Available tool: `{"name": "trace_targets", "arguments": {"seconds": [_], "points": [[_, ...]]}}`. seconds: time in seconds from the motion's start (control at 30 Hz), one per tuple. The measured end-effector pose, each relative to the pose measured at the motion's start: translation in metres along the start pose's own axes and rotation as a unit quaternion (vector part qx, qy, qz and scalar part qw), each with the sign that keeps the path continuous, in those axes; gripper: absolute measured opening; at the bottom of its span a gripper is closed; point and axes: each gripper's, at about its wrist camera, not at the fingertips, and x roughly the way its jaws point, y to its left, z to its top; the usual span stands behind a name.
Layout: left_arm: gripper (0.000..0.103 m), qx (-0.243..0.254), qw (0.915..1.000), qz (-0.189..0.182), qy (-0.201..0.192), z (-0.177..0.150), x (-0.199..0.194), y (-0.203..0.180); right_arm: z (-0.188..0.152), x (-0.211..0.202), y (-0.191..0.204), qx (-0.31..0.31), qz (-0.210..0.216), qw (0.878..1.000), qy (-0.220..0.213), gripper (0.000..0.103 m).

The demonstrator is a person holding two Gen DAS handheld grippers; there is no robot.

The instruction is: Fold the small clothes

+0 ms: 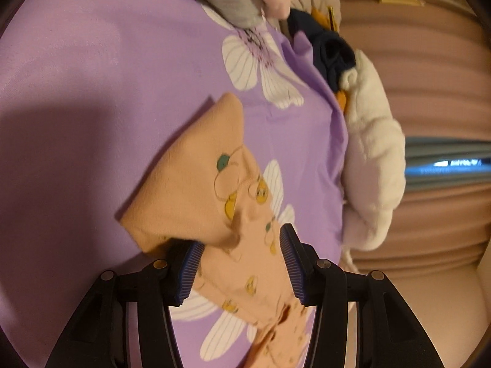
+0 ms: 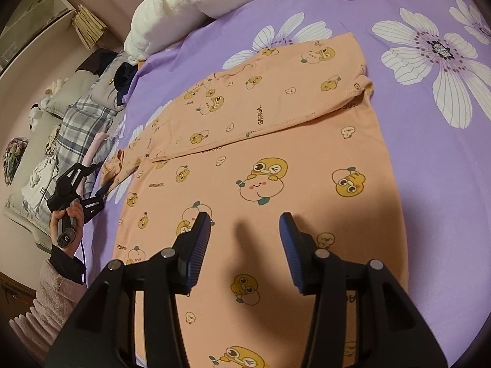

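While the right wrist view takes in the whole peach cartoon-print shirt (image 2: pixel 276 165) spread flat across the middle of a purple flowered bedsheet (image 2: pixel 445 159), one sleeve folded over its chest, the left wrist view shows only the other sleeve (image 1: pixel 221 202). That sleeve runs from the frame's centre down between the left gripper (image 1: pixel 242 263), whose blue pads sit on either side of the cloth without visibly pinching it; I cannot tell whether they grip. Only the right view shows the left hand (image 2: pixel 69 214) itself, at the left edge of the frame, wrapped around the tool's handle, with a pink fleece cuff below it, the tool tipped toward the sleeve's end. The right gripper (image 2: pixel 245 251) hovers with its jaws spread wide above the shirt's lower body, holding nothing. A white fluffy blanket (image 2: pixel 184 9) lies at the upper left of that frame, and a plaid garment (image 2: pixel 83 122) sits off the sheet's left edge.
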Motion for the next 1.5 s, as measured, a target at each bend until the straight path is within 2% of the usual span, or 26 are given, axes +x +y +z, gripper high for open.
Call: {"name": "trace_targets", "arguments": {"seconds": [0.07, 0.1, 0.13, 0.17, 0.2, 0.23, 0.3, 0.37, 0.53, 0.67, 0.8, 0.93, 1.17, 1.3, 1.37, 1.43, 1.47, 1.5], "points": [[0.050, -0.002, 1.0000, 0.003, -0.008, 0.003, 0.003, -0.002, 0.000, 0.001, 0.002, -0.004, -0.002, 1.000, 0.002, 0.048], [0.045, 0.005, 0.9998, 0.018, -0.011, 0.004, 0.005, -0.005, 0.000, 0.001, 0.002, -0.006, -0.003, 1.000, 0.002, 0.048], [0.033, 0.010, 0.9994, 0.031, -0.013, 0.005, 0.007, -0.007, -0.001, 0.001, 0.003, -0.007, -0.002, 1.000, 0.003, 0.048], [0.026, 0.012, 0.9989, 0.044, -0.012, 0.006, 0.010, -0.008, -0.001, 0.001, 0.004, -0.008, -0.002, 1.000, 0.003, 0.048], [0.011, 0.012, 0.9984, 0.054, -0.009, 0.007, 0.012, -0.007, -0.001, 0.001, 0.004, -0.010, -0.002, 1.000, 0.004, 0.048], [0.004, 0.010, 0.9979, 0.063, -0.008, 0.008, 0.013, -0.005, -0.002, 0.002, 0.004, -0.011, -0.004, 1.000, 0.004, 0.048], [0.004, 0.007, 0.9980, 0.062, -0.012, 0.007, 0.011, -0.004, -0.002, 0.002, 0.004, -0.012, -0.008, 1.000, 0.006, 0.048], [0.003, 0.026, 0.9981, 0.054, -0.016, 0.003, 0.005, -0.012, -0.002, 0.002, 0.002, -0.012, -0.007, 1.000, 0.006, 0.048], [0.002, 0.068, 0.9976, -0.006, 0.008, -0.014, -0.004, -0.054, -0.001, 0.003, -0.001, -0.007, -0.006, 1.000, 0.005, 0.048], [0.002, 0.103, 0.9929, -0.046, 0.037, -0.040, -0.001, -0.101, -0.001, 0.000, 0.001, -0.003, 0.011, 1.000, -0.003, 0.048], [0.002, 0.121, 0.9877, -0.070, 0.070, -0.075, 0.019, -0.143, -0.001, -0.004, 0.002, -0.002, 0.024, 1.000, -0.013, 0.048], [0.002, 0.140, 0.9804, -0.089, 0.106, -0.125, 0.049, -0.179, -0.002, -0.016, -0.005, 0.007, 0.036, 0.999, -0.030, 0.048], [0.002, 0.132, 0.9681, -0.126, 0.172, -0.212, 0.105, -0.204, 0.004, -0.033, -0.030, 0.030, 0.032, 0.997, -0.058, 0.048], [0.002, 0.131, 0.9638, -0.104, 0.208, -0.258, 0.139, -0.190, 0.006, -0.035, -0.050, 0.052, 0.028, 0.996, -0.063, 0.048], [0.002, 0.126, 0.9617, -0.067, 0.234, -0.277, 0.160, -0.171, 0.005, -0.034, -0.056, 0.061, 0.028, 0.996, -0.061, 0.048], [0.003, 0.131, 0.9551, -0.034, 0.264, -0.289, 0.177, -0.156, 0.004, -0.032, -0.063, 0.073, 0.030, 0.995, -0.055, 0.053], [0.004, 0.143, 0.9488, -0.002, 0.282, -0.296, 0.185, -0.144, 0.005, -0.031, -0.065, 0.077, 0.030, 0.995, -0.053, 0.054], [0.012, 0.146, 0.9455, 0.013, 0.291, -0.298, 0.188, -0.139, 0.006, -0.030, -0.067, 0.081, 0.030, 0.995, -0.051, 0.054]]}}
